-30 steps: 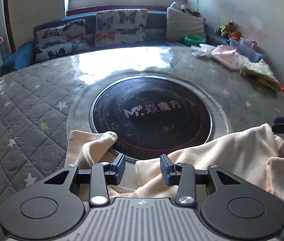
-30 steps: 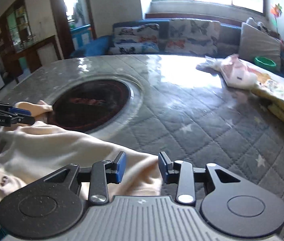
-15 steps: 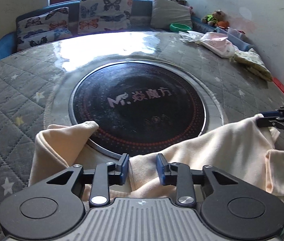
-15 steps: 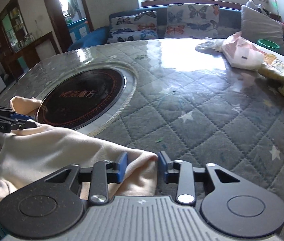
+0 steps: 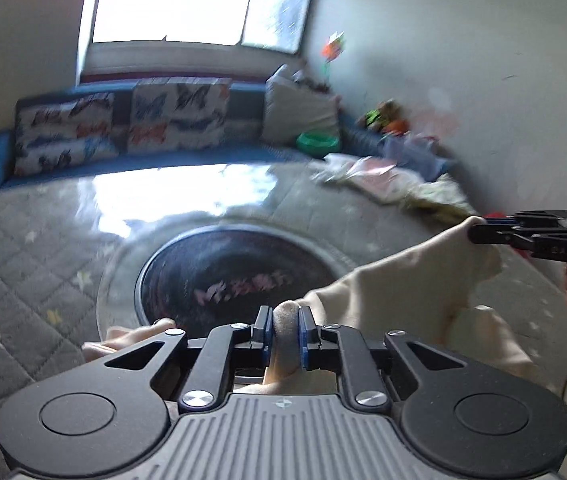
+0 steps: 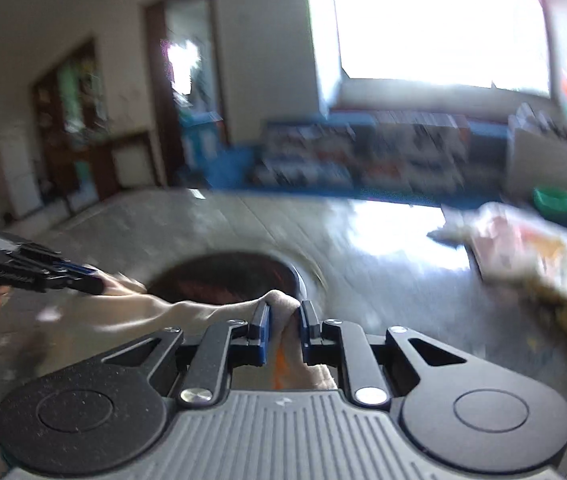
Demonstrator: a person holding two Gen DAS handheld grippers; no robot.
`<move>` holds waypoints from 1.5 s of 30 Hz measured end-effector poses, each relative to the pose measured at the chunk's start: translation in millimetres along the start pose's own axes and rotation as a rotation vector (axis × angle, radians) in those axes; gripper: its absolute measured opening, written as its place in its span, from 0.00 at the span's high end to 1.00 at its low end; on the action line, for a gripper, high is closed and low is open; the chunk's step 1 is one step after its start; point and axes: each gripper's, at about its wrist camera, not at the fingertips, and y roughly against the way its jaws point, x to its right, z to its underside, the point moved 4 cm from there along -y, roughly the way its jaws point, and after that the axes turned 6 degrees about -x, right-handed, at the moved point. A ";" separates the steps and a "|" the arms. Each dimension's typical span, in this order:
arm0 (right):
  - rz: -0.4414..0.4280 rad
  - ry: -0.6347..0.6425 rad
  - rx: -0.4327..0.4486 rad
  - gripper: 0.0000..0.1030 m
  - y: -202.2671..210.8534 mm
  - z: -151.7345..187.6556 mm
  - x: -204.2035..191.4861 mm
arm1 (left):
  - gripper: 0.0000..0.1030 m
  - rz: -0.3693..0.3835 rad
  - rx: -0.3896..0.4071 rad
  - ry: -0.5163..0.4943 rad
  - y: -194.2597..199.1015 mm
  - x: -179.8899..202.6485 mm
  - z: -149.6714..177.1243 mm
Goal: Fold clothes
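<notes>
Closing on garment [image 5: 395,296] edges, left claw [image 5: 285,330] and right claw [image 6: 283,330].

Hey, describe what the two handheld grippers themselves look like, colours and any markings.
Both are matte black linkage frames with silver screws, round discs either side and a ribbed grey base. The left gripper and right gripper have blue pads inside their fingers. Seen side-on, each carries white lettering too blurred to read.

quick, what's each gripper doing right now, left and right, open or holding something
Left gripper: fingers closing on a bunched fold of the cream garment, cloth between them.
Right gripper: fingers closing on another bunched part of the same garment.
</notes>
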 end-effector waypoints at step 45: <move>-0.059 0.073 -0.291 0.87 5.4 55.7 -19.5 | 0.90 0.050 -0.151 -0.125 3.7 28.6 48.5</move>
